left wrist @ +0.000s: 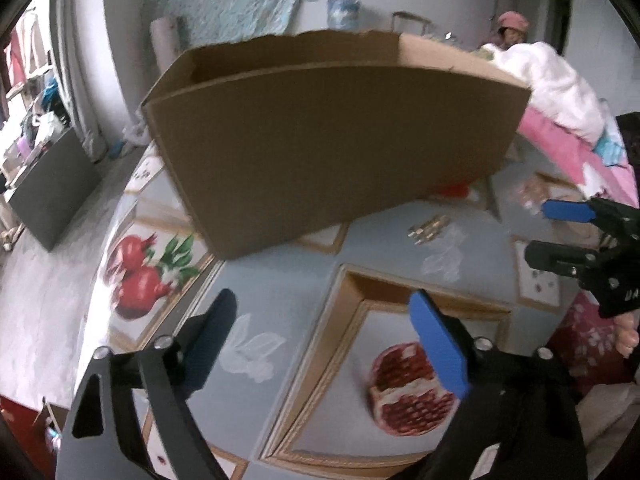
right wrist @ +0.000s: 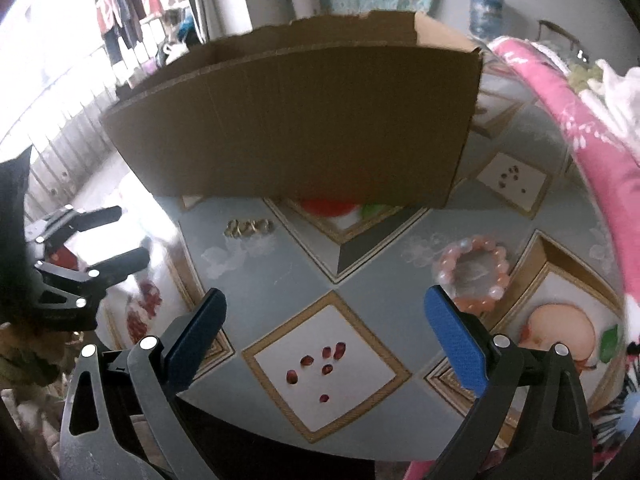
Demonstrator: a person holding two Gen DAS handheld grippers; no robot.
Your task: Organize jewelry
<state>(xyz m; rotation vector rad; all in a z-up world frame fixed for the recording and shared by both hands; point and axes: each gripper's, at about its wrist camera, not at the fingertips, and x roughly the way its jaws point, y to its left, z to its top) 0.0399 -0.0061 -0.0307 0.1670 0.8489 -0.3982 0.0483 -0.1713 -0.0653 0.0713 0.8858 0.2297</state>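
Observation:
A brown cardboard box (left wrist: 332,136) stands open-topped on the patterned table; it also shows in the right wrist view (right wrist: 304,124). A gold chain (left wrist: 428,229) lies on the table in front of it, seen as gold links in the right wrist view (right wrist: 249,227). A pink bead bracelet (right wrist: 476,272) lies at the right, just beyond my right gripper's right finger. It is blurred in the left wrist view (left wrist: 534,194). My left gripper (left wrist: 326,334) is open and empty above the table. My right gripper (right wrist: 326,330) is open and empty; it also shows in the left wrist view (left wrist: 560,232).
The table (right wrist: 280,280) has a fruit-print cloth. A pink quilt (right wrist: 568,120) borders it on the right, with white bedding (left wrist: 560,88) behind. A dark panel (left wrist: 52,192) stands at the left. My left gripper shows at the left in the right wrist view (right wrist: 116,236).

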